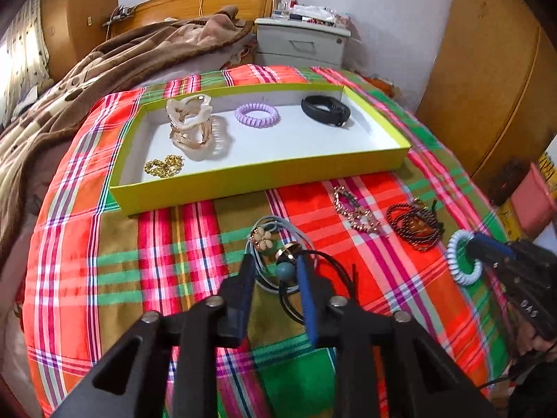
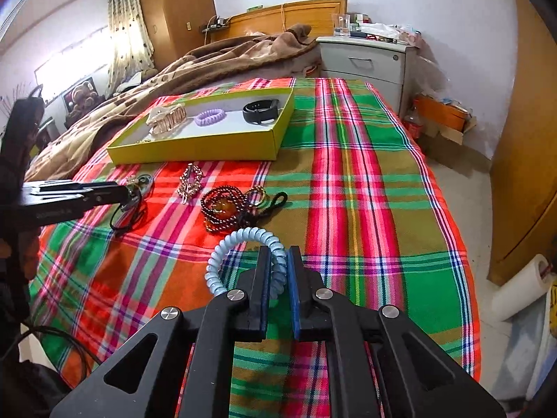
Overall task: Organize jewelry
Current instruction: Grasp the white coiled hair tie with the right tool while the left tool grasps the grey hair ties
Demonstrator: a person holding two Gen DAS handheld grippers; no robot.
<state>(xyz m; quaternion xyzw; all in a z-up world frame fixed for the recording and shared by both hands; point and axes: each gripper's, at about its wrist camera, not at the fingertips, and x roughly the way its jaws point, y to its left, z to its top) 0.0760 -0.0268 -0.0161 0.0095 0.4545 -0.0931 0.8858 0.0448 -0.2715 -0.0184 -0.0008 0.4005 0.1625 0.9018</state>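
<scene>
1. Left tool (image 1: 275, 264) first: its jaws stand partly apart around a tangle of hair ties (image 1: 278, 261) on the bed. There's a grey-blue one with a cream flower and a black cord one with a teal bead. The pads sit either side of the bead bit, but I can't tell if they're actually pinching it yet.
2. Ahead of that tool and a bit to its left is the yellow-green box (image 1: 257, 181), where stuff is clearly being sorted. Already in it: a gold chain, a clear claw clip, a purple coil tie and a black band.
3. To the right of the left tool, loose on the plaid blanket (image 2: 348, 174): a rose-gold chain bracelet (image 1: 355, 209) and a dark beaded bracelet (image 1: 414, 226).
4. Right tool (image 2: 278, 271) is clamped on the pale blue coil hair tie (image 2: 240, 257), with one side of the loop squeezed between the pads.
5. So my read is both hands are mid-pickup. Next move looks like lifting the coil and carrying it forward and left to the box, probably dropping it near the purple one.
6. Room-wise: a bed with a brown blanket bunched up beyond the box, a white nightstand (image 2: 365, 62) past the far edge, and wooden wardrobes at the sides.
</scene>
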